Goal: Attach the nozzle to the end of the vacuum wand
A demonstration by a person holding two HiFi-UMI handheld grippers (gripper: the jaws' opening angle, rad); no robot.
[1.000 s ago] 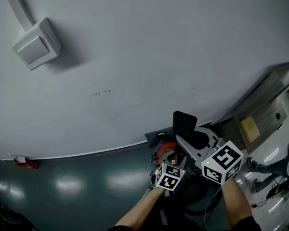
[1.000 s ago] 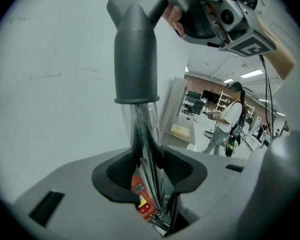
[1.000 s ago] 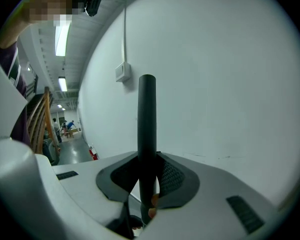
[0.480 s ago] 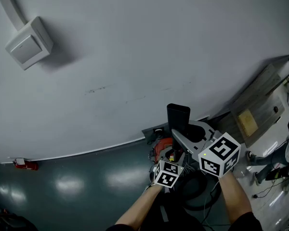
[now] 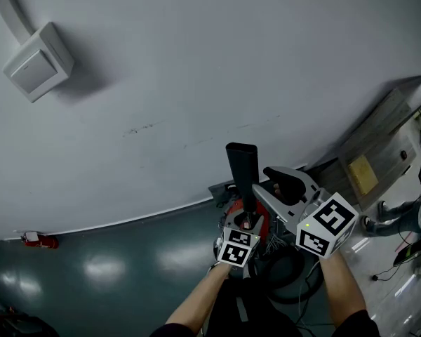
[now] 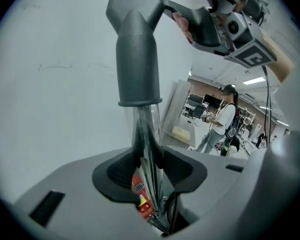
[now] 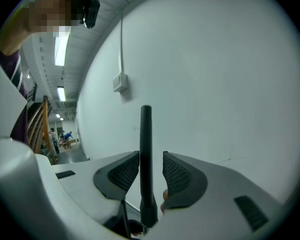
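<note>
Nozzle (image 6: 137, 59): dark, upright, seated on the top end of the shiny wand (image 6: 148, 134), before a pale wall (image 5: 196, 62).
Left gripper (image 6: 150, 170): clamped on the wand just below the nozzle.
Right gripper (image 7: 151, 173): jaws just opened and apart, with the nozzle between them, unpressed.

light: dim, cool | glare: floor (image 5: 126, 265) sheen | edges: fisheye vignette (gripper views) | foreground soft
</note>
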